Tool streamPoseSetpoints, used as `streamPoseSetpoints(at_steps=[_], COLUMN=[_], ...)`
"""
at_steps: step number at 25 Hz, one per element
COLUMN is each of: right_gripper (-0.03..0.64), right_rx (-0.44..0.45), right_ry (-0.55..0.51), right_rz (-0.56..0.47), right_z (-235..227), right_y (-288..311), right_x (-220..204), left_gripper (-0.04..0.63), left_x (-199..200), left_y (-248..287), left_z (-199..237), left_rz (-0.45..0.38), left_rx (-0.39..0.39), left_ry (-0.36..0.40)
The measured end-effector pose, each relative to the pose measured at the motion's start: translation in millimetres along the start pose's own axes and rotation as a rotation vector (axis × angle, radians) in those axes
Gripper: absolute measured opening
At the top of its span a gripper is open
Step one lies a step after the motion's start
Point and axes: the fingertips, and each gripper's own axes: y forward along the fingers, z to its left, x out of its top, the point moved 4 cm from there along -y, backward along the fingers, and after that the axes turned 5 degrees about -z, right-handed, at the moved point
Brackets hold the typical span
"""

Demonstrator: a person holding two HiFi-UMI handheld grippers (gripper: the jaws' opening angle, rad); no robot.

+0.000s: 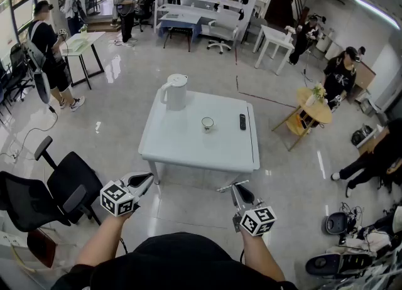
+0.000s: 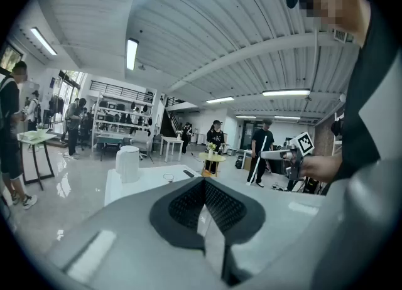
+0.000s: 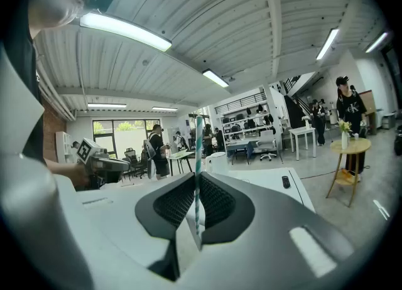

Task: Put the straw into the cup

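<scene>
Teal-striped straw (image 3: 197,169) clamped in right gripper (image 1: 236,188) jaws; left gripper (image 1: 148,176) jaws closed empty, both short of table (image 1: 188,139).

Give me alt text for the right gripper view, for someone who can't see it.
The right gripper has its fingers shut on a striped teal-and-white straw that stands upright between them. Beyond lies a white table with a jug and a remote, in a big, busy room. The left gripper shows at the left.
</scene>
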Motion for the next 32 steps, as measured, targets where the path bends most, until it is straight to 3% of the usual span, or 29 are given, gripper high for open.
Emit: streamPoseSetpoints(at_steps=[14,23,32], right_gripper=[0.055,0.055,0.055], right_rx=[0.092,0.159,0.128], right_ry=[0.036,0.023,0.021], right_rz=[-0.065,-0.098,-0.073], right_z=[-59.4,-71.8,-79.8], right_y=[11.6,14.0,25.9], right_x=[27.5,45.2,34.1], left_gripper=[0.0,0.0,0.0], left_x=[14.9,20.3,8.3], left_y=[60.2,81.9,87.6], left_z=[-19.5,-26.0,-11.7], left_rz=[-0.01,-0.007,0.015], left_rx=[0.052,0.075,0.064], left_ry=[0.011,0.019,0.015])
